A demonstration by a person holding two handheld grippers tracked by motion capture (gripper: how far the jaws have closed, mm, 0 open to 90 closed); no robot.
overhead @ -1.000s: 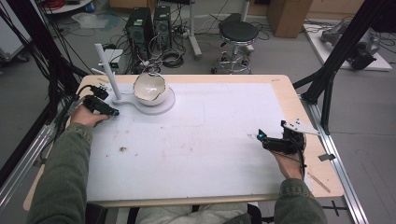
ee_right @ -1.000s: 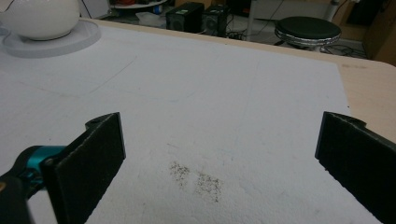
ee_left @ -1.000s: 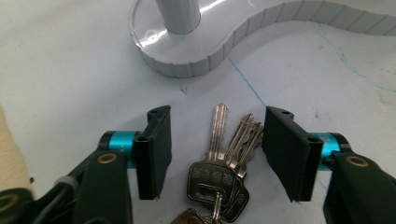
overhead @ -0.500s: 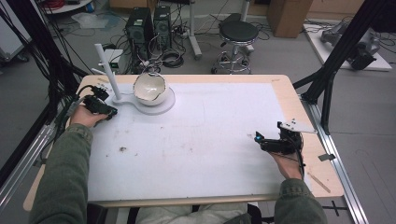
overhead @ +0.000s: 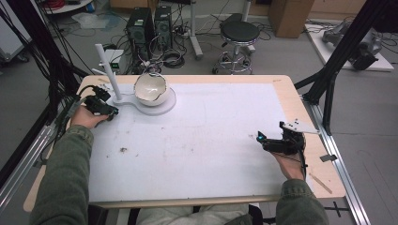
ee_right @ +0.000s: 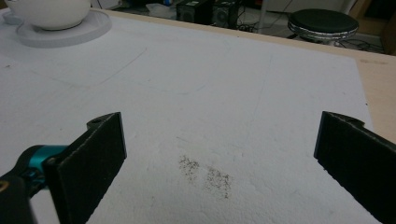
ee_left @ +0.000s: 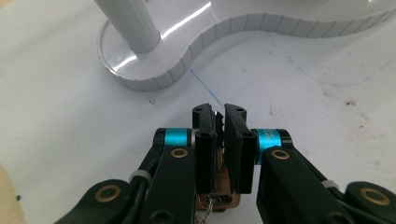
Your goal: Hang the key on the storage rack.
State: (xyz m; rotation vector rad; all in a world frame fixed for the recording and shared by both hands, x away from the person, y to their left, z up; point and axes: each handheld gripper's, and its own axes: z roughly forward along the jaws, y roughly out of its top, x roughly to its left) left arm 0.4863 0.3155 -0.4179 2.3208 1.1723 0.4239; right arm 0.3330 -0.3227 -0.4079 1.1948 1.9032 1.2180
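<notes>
A person seated at a white-covered surface (overhead: pixel 206 140) holds a two-jaw gripper in each hand. The left gripper (overhead: pixel 111 113) rests at the far left of the surface, its tips just beside the round foot of a white stand (overhead: pixel 141 105) whose slanted pole (overhead: pixel 108 70) rises from that foot. In the left gripper view, the left gripper's (ee_left: pixel 219 122) fingers (ee_left: pixel 204 135) have just closed and stand pressed together with nothing visible between them, pointing at the ribbed edge of the stand's base (ee_left: pixel 154 74), close to it but apart. A cracked white bowl (overhead: pixel 151 88) sits on the wider round end of the same stand, to the right of the pole.

The right gripper (overhead: pixel 259 140) lies low at the near right of the surface, well apart from the stand, pointing left across the sheet. In the right gripper view, its fingers (ee_right: pixel 100 154) stand wide apart and empty over a dark smudge (ee_right: pixel 205 175) on the white sheet, with the bowl (ee_right: pixel 49 13) far off at the upper left and a black stool (ee_right: pixel 322 22) beyond the surface's far edge.
</notes>
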